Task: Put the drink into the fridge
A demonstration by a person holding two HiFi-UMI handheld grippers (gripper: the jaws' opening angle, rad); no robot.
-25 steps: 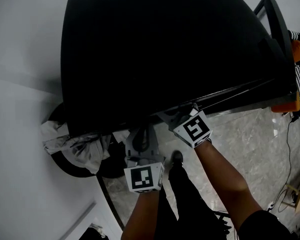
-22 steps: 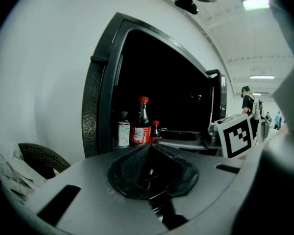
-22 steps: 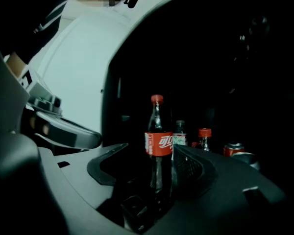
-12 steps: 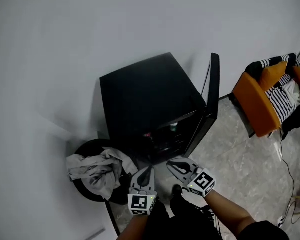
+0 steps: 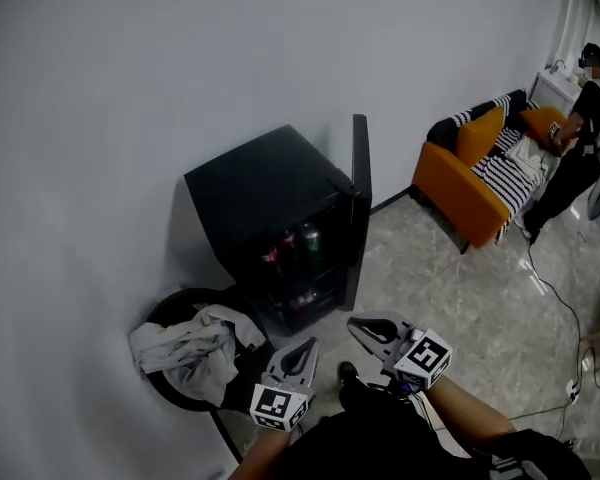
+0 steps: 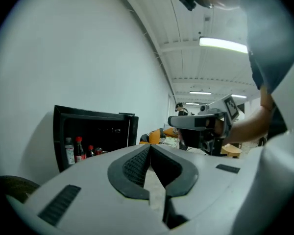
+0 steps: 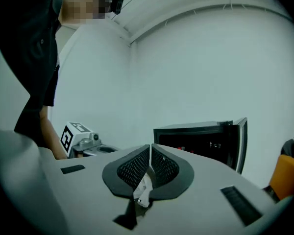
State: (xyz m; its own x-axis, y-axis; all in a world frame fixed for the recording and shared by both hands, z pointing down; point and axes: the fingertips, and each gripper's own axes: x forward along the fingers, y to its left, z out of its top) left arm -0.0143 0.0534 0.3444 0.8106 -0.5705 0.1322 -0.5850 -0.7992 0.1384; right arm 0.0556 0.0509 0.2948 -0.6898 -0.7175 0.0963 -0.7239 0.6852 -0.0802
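Note:
A black mini fridge (image 5: 265, 193) stands against the white wall with its door (image 5: 360, 203) swung open. Several drinks (image 5: 290, 243) stand on its shelves, and the left gripper view shows them as bottles (image 6: 73, 150) in the fridge (image 6: 95, 131). Both grippers hang well in front of the fridge, apart from it. My left gripper (image 5: 310, 344) is shut with nothing between its jaws, which meet at the tips (image 6: 150, 148). My right gripper (image 5: 356, 324) is also shut and empty, its jaws (image 7: 150, 151) pointing towards the fridge (image 7: 201, 141).
A round black basket (image 5: 170, 313) holding grey cloth (image 5: 195, 353) sits left of the fridge. An orange sofa (image 5: 465, 193) with striped cushions stands at the right, with a person (image 5: 580, 138) beside it. A cable (image 5: 550, 298) trails over the tiled floor.
The view and both grippers have pulled back from the fridge front. The fridge now stands smaller and farther off, with its door open and drinks showing inside.

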